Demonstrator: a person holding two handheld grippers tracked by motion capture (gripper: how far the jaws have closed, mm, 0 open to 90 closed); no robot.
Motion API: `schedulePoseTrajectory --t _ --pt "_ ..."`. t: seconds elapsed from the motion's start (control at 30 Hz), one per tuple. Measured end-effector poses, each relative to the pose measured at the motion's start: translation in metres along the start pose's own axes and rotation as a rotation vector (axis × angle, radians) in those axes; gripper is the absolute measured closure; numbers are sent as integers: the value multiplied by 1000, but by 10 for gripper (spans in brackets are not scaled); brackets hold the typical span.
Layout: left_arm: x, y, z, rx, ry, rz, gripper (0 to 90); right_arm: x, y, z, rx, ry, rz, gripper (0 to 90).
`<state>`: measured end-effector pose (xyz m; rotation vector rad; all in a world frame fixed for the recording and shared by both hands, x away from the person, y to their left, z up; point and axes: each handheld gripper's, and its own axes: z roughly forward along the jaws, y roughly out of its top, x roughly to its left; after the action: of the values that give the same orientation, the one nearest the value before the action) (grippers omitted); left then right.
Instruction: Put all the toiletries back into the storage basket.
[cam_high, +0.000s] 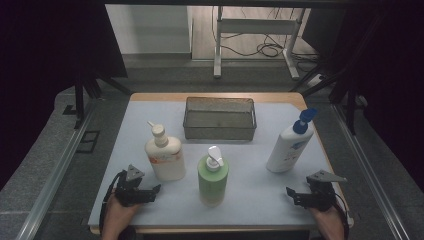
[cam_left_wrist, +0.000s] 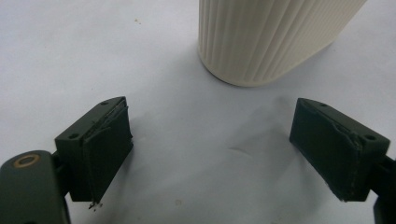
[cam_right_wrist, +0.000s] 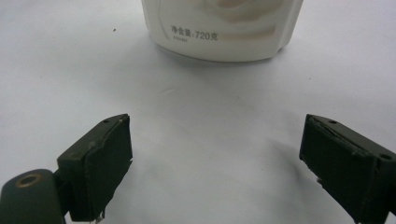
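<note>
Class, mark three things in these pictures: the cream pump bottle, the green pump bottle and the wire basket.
cream pump bottle (cam_high: 166, 160), high view, on its body.
green pump bottle (cam_high: 213, 181), high view, on its green body.
wire basket (cam_high: 220, 134), high view, on its front wall.

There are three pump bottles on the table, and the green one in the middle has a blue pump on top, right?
Almost. There are three pump bottles, but the green bottle in the middle has a white pump, as the high view shows. The blue pump sits on the white bottle at the right. The cream bottle stands at the left.
</note>
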<state>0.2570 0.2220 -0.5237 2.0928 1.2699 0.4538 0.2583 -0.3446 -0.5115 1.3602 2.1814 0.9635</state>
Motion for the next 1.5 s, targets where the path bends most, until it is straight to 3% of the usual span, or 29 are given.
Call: schedulePoseTrajectory --t 0.5,0.9,1.0,1.03,1.07,1.1,1.13,1.17,1.3,1.47,1.5 --pt "0 0 0 -3 0 0 124 -5 10 0 9 -15 -3 100" --pt "0 0 0 -4 2 1 124 -12 18 -2 16 -10 -14 162" --pt "0 -1 0 -4 2 0 124 -16 21 -5 6 -6 0 247" --pt "0 -1 0 -4 3 0 124 -19 23 -7 2 -2 6 335" --pt "0 -1 0 -4 3 0 124 -19 23 -7 2 -2 6 335" --pt "0 -1 0 -4 3 0 124 -22 25 -8 -7 6 19 418" --pt "-1 -1 0 -4 4 0 124 -22 25 -8 -7 6 19 418" --pt "-1 -1 0 -5 4 0 124 -23 27 -9 -5 20 22 489" --pt "-1 -1 0 -5 6 -1 124 -26 29 -6 7 11 10 602" --pt "-1 -1 0 -6 7 -1 124 -41 35 2 3 -5 30 792" --pt "-1 -1 0 -6 7 -2 124 -41 35 2 3 -5 30 792"
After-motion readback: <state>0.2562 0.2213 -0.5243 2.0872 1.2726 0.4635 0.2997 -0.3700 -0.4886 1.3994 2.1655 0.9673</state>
